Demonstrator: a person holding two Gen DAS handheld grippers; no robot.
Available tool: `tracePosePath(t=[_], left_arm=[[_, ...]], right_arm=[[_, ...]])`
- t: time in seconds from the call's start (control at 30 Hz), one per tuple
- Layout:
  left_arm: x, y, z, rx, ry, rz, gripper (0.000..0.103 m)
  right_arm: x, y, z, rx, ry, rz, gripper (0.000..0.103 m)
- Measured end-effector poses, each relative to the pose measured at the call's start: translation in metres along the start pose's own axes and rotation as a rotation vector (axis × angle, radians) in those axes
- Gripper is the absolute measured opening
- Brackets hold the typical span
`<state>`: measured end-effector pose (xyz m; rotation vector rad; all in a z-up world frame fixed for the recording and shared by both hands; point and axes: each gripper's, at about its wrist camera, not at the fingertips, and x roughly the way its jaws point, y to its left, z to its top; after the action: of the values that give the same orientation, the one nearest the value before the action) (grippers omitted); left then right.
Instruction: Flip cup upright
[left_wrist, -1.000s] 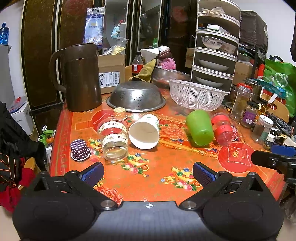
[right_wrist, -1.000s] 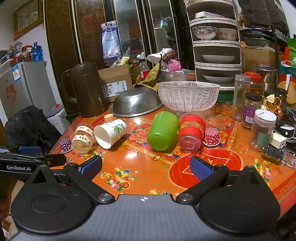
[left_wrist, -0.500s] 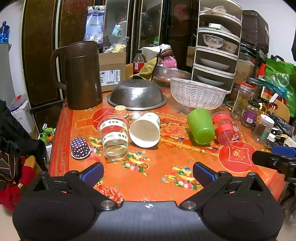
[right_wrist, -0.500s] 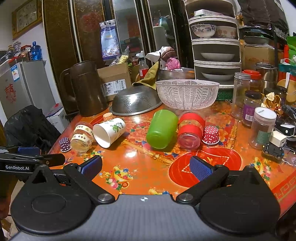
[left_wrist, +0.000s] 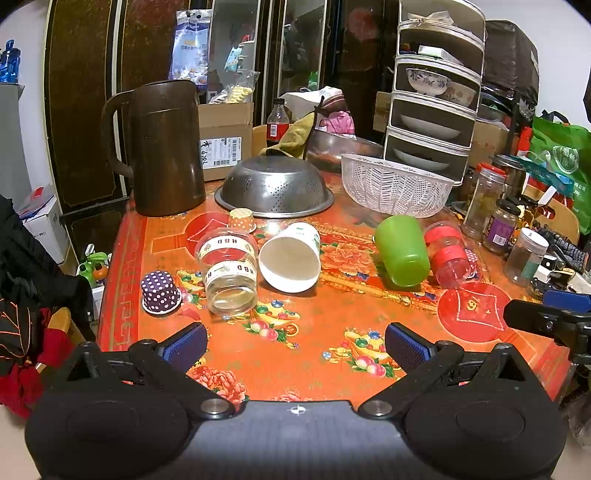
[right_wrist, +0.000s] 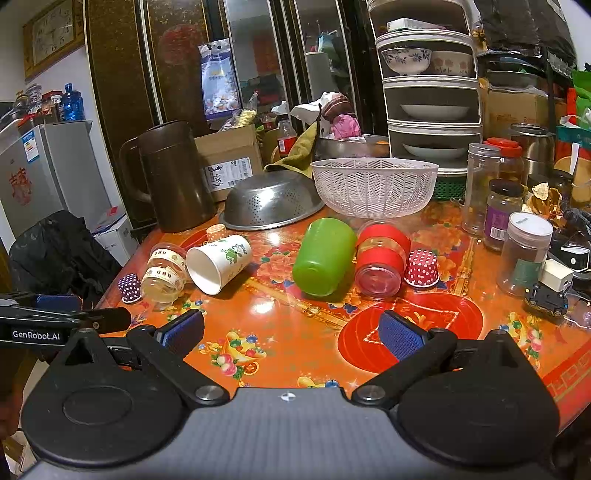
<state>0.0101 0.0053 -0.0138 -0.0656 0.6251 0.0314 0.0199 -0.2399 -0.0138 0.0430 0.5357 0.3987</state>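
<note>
— Cups lie tipped over across my worktop (left_wrist: 295, 354): which do you see?

— A white paper cup (left_wrist: 290, 256) on its side, mouth toward my left tool (left_wrist: 295, 343), touching a clear jar (left_wrist: 229, 273) with HBD bands that also lies on its side just left of it. Further right a green plastic cup (left_wrist: 402, 251) lies tipped, base toward me, pressed against a red-banded clear jar (left_wrist: 448, 254).

— And from the right side?

— My right tool (right_wrist: 291, 334) faces the green cup (right_wrist: 323, 256) and the red-banded jar (right_wrist: 380, 260); a red dotted cupcake liner (right_wrist: 421, 267) sits mouth down just beside that jar. The paper cup (right_wrist: 218, 264) is off to the left.

— How do the tools stand?

— Both are spread wide and hold nothing; each hovers over the near edge, well apart from every cup. The blue pads (left_wrist: 184, 341) are bare.

— Behind the cups?

— A steel colander (left_wrist: 273, 186) turned upside down, a white plastic basket (left_wrist: 395, 188) upright, and a brown jug (left_wrist: 162, 147) at the back left. A purple dotted liner (left_wrist: 160, 291) sits mouth down near the left edge.
</note>
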Motion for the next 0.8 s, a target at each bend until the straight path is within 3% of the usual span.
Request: tracePosePath(t=[0.8], left_arm=[[0.0011,-0.0018,-0.0003,-0.005,0.005,-0.001,0.103]], right_arm=[[0.0016,0.0003,0.0010,0.005,0.004,0.003,0.102]])
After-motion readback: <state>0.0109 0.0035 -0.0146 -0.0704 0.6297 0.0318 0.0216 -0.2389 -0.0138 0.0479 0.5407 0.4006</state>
